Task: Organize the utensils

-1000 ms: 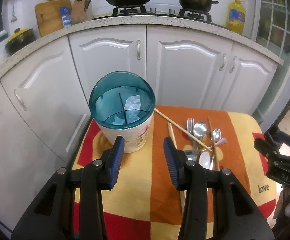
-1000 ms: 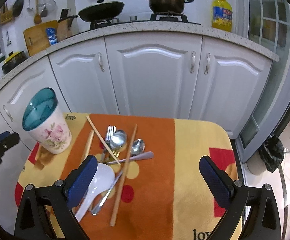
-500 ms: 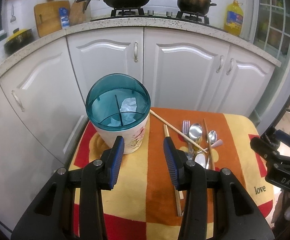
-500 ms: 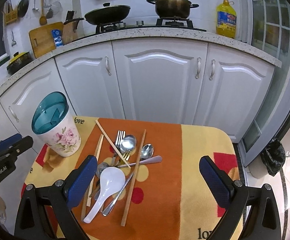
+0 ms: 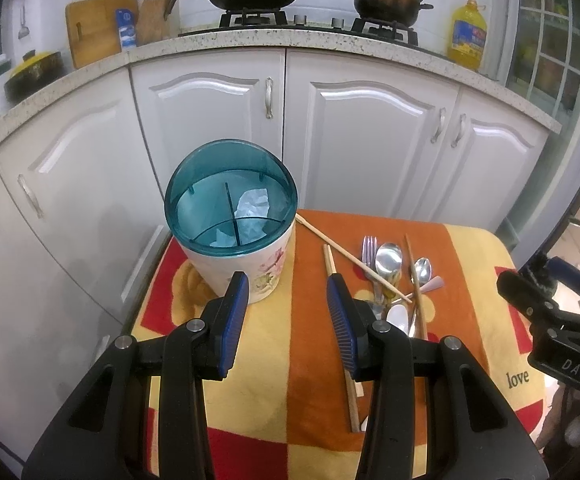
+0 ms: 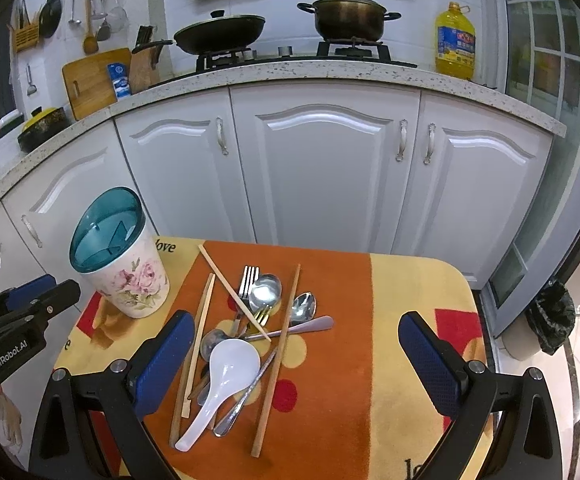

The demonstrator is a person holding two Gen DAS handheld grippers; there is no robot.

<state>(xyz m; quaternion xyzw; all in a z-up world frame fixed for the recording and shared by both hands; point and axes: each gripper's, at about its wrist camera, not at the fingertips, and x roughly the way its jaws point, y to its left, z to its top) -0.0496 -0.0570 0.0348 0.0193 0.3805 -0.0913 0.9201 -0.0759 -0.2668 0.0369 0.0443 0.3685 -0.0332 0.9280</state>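
A floral utensil holder (image 5: 246,256) (image 6: 124,276) with a teal divided rim stands at the table's left, crumpled paper inside. Right of it lies a heap of utensils: a fork (image 6: 246,280), metal spoons (image 6: 266,292) (image 5: 389,258), wooden chopsticks (image 6: 278,360) and a white ceramic spoon (image 6: 226,372). My left gripper (image 5: 288,292) hovers open just in front of the holder, nothing between its blue pads. My right gripper (image 6: 293,340) stands wide open above the near side of the heap, holding nothing.
The table wears an orange, yellow and red cloth (image 6: 409,320). White cabinet doors (image 6: 321,176) stand close behind it, under a counter with a stove, pots and an oil bottle (image 6: 454,42). A black bin bag (image 6: 551,320) sits on the floor at right.
Both views have tipped up and pulled back a little, so the holder and utensils sit lower in the pictures. Nothing on the table has moved; both grippers stay open.
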